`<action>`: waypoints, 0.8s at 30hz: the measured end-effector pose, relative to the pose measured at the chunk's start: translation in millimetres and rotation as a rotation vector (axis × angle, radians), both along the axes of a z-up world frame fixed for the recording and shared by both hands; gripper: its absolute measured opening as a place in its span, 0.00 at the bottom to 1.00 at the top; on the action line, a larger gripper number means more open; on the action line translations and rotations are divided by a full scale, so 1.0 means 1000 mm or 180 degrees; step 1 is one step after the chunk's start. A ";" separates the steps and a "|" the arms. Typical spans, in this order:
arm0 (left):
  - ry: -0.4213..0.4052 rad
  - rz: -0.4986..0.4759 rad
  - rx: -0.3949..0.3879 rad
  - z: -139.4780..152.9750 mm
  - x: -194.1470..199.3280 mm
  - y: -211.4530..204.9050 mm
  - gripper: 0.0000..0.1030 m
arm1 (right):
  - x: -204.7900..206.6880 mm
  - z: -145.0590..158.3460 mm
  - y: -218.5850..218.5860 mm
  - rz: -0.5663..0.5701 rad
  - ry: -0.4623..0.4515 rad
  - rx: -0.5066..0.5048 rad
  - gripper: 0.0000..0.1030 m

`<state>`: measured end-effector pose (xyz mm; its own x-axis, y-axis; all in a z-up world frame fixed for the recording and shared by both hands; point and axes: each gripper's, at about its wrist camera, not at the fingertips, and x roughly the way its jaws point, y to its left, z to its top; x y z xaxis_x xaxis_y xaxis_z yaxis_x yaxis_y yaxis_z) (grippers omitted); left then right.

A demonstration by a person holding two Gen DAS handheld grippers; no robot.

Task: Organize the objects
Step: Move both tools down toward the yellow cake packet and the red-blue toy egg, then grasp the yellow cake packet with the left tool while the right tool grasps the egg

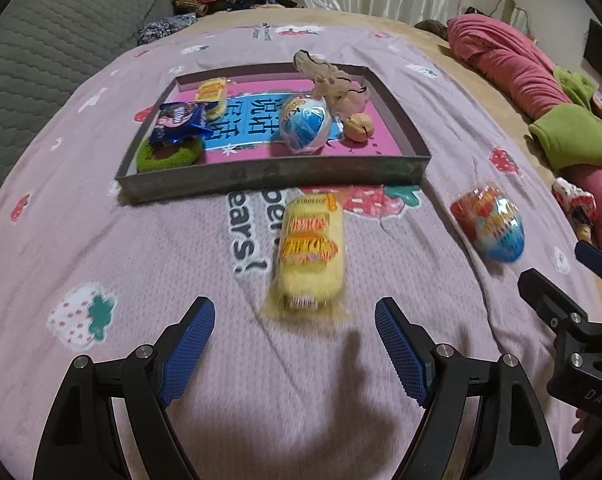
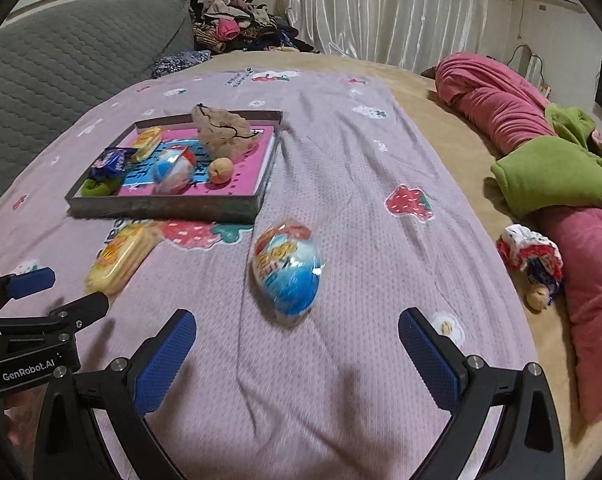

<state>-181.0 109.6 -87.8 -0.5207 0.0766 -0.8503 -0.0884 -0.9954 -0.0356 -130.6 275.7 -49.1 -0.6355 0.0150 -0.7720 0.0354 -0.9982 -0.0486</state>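
While fingers gape wide and empty on both grippers, left gripper (image 1: pixel 295 344) lined up on yellow snack pack (image 1: pixel 309 256), right gripper (image 2: pixel 297 344) on wrapped egg (image 2: pixel 287 268), both short of tray (image 1: pixel 261 184).

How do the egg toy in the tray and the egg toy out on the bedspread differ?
The tray egg lies inside the tray, among other items; the bedspread egg lies alone on the bedspread, outside it. The open right tool faces the bedspread egg; none is near the tray egg. Both are blue-and-white, plastic-wrapped.
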 end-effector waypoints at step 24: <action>-0.0132 0.0065 0.0031 -0.036 -0.067 0.001 0.81 | -0.061 -0.037 -0.002 0.0137 -0.0139 -0.0046 0.73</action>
